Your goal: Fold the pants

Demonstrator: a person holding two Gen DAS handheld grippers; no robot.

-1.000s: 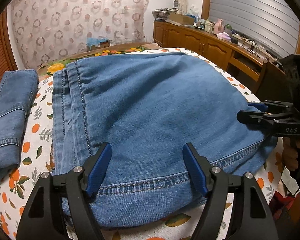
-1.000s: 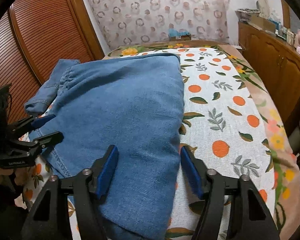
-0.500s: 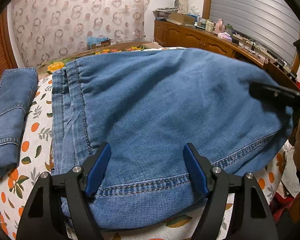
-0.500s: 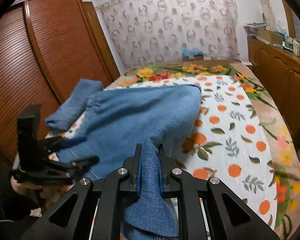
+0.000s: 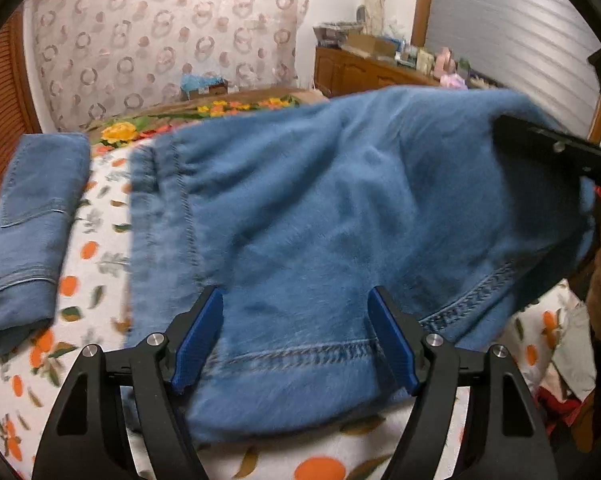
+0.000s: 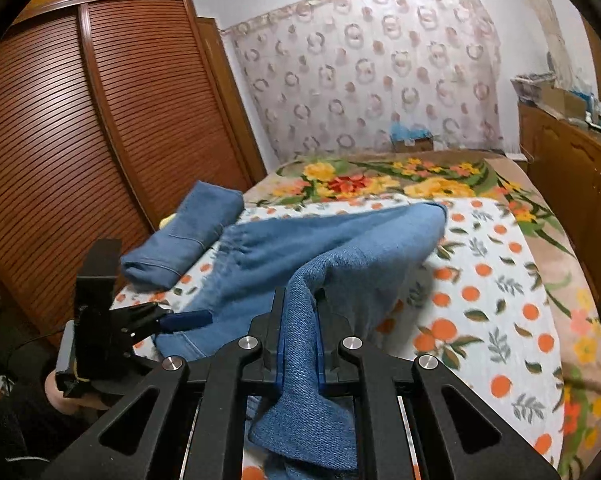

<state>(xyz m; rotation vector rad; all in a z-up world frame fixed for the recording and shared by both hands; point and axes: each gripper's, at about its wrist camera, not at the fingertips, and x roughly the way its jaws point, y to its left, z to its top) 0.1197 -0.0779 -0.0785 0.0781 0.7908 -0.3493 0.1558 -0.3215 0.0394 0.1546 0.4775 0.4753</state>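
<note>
Blue denim pants [image 5: 340, 216] lie on the bed, hem toward me. My left gripper [image 5: 296, 336] is open, its blue pads on either side of the hem, just above the fabric. My right gripper [image 6: 298, 328] is shut on a fold of the pants [image 6: 300, 320] and holds that corner raised off the bed; it shows as a black bar at the right of the left wrist view [image 5: 556, 152]. The left gripper also shows at the left of the right wrist view [image 6: 188, 318], open.
A second folded pair of jeans [image 5: 32, 216] lies at the left of the bed [image 6: 500, 320], beside a slatted wooden wardrobe [image 6: 80, 140]. A wooden cabinet [image 5: 364, 72] with clutter runs along the right wall. A patterned curtain hangs behind the bed.
My right gripper closed on the right corner of the pants and lifted it up and inward. My left gripper stayed open at the hem.
</note>
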